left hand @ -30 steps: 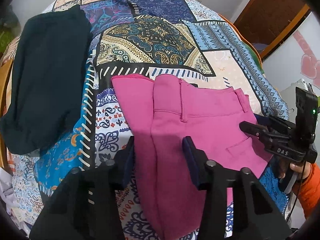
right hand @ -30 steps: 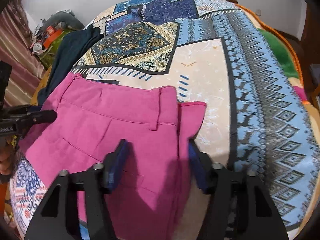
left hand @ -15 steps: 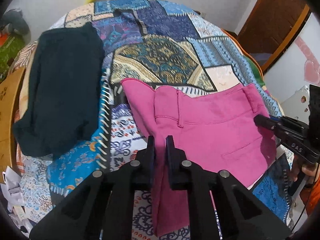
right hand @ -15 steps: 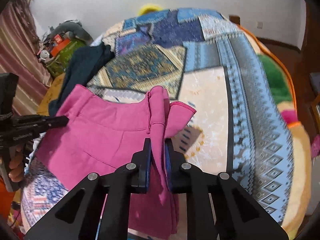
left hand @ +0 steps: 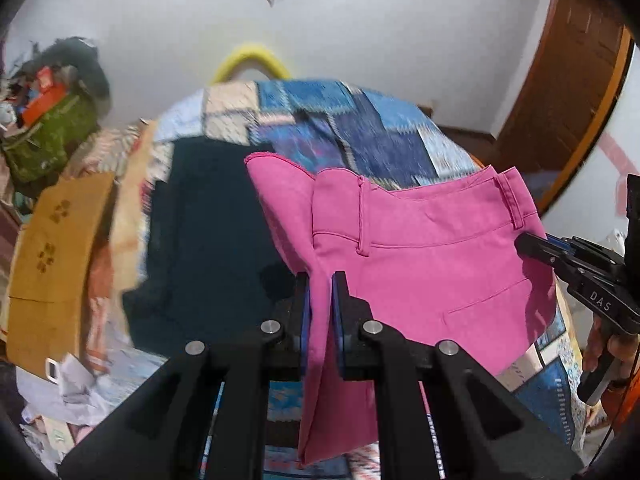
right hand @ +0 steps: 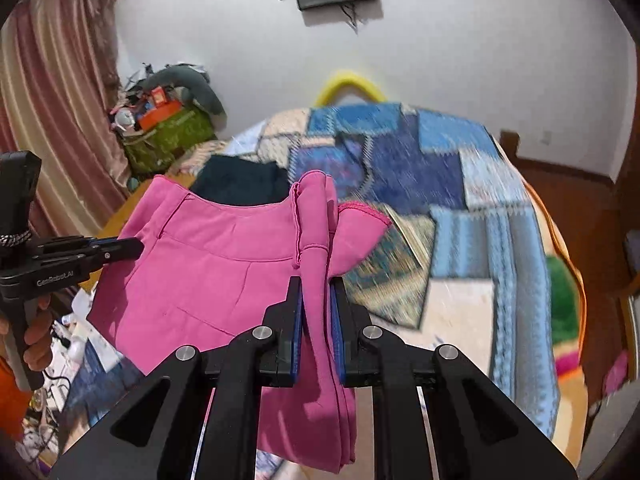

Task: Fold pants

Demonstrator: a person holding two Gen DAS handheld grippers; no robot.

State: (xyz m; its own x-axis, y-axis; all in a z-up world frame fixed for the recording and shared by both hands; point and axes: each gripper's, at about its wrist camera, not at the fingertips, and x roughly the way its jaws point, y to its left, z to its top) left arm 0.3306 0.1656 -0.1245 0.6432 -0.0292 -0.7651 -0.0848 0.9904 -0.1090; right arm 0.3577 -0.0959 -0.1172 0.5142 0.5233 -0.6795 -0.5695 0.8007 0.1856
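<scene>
Because the pink pants [left hand: 424,264] hang limp and light above the patterned bed [right hand: 480,208], each claw, left [left hand: 320,280] and right [right hand: 316,284], stays clamped on a waistband corner, the garment's firmest hold, sagging toward six o'clock.

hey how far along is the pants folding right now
Early. Done: both tools are shut on the pink pants, the left tool and the right tool each pinching a gathered edge. In hand: the pants hang between them above the patterned bedspread. Left: no finished fold shows yet.
</scene>
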